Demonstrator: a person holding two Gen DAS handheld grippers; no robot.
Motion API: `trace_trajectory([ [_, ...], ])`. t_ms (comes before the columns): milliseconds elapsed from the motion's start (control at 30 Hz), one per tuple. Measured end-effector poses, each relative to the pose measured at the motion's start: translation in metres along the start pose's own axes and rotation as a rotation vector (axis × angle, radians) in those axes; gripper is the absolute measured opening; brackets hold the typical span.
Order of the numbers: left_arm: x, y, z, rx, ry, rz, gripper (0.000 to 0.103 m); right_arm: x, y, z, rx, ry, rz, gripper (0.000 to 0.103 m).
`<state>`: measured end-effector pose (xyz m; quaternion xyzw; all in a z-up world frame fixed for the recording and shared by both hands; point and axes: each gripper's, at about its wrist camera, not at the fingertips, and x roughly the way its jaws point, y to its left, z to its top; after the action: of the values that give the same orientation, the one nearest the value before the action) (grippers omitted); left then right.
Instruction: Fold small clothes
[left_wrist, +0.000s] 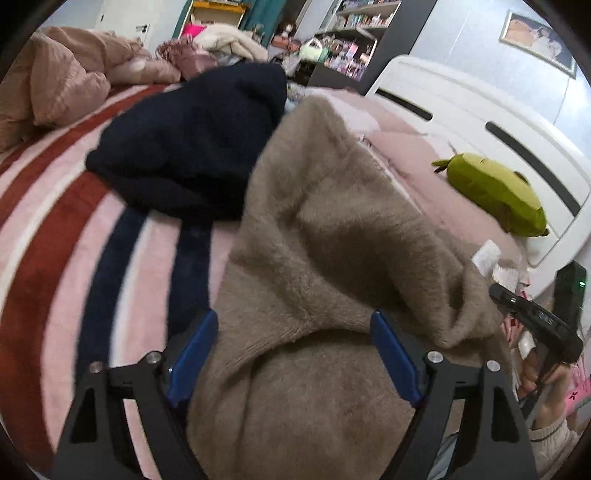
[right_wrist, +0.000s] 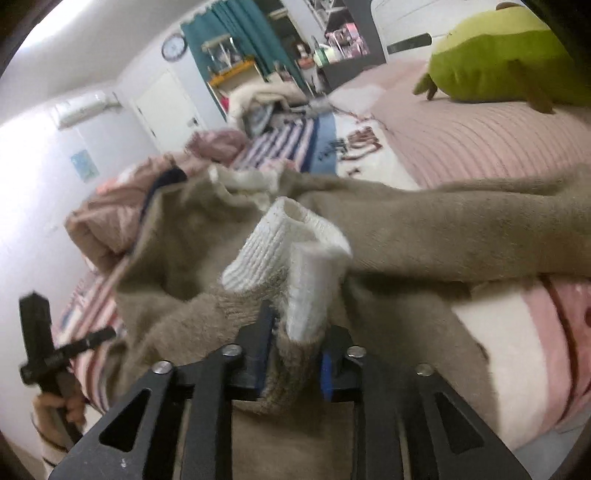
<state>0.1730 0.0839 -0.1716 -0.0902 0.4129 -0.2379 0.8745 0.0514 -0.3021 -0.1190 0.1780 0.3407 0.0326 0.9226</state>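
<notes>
The left gripper (left_wrist: 293, 354) points down at a slant with its blue fingers (left_wrist: 194, 356) spread wide, cloth lying between them without being pinched. The right gripper (right_wrist: 295, 354) also slants down, its jaws drawn close and pinching a fold of cloth. Each gripper shows at the edge of the other's view, gripped by a hand (right_wrist: 61, 406) in a pale sleeve.

One fuzzy taupe sweater (left_wrist: 332, 229), one navy garment (left_wrist: 192, 144), one green plush toy (left_wrist: 495, 192), two grippers, one wall clock (right_wrist: 173, 46).
</notes>
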Motion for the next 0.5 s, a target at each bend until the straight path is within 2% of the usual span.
trace_trajectory([
  [67, 0.011, -0.001, 0.0, -0.013, 0.025, 0.001, 0.082, -0.01, 0.003, -0.003, -0.114, -0.015, -0.095, 0.051],
  [133, 0.016, -0.002, 0.0, -0.008, 0.034, 0.005, 0.082, -0.024, 0.008, 0.0, -0.262, -0.065, -0.173, 0.068],
  [167, 0.018, -0.002, 0.0, -0.001, 0.034, 0.01, 0.082, -0.031, 0.012, 0.005, -0.355, -0.076, -0.174, 0.073],
  [233, 0.021, -0.002, 0.001, 0.001, 0.032, 0.014, 0.082, -0.033, 0.023, 0.015, -0.481, -0.045, -0.088, 0.074],
  [267, 0.022, -0.001, 0.002, -0.007, 0.027, 0.02, 0.079, -0.028, 0.029, 0.021, -0.547, -0.004, -0.007, 0.074],
  [367, 0.023, 0.004, 0.004, -0.056, 0.017, 0.049, 0.065, -0.005, 0.053, 0.027, -0.713, 0.128, 0.183, 0.078],
  [500, 0.027, 0.009, 0.005, -0.058, 0.004, 0.047, 0.062, 0.036, 0.09, 0.025, -0.82, 0.269, 0.322, 0.084],
])
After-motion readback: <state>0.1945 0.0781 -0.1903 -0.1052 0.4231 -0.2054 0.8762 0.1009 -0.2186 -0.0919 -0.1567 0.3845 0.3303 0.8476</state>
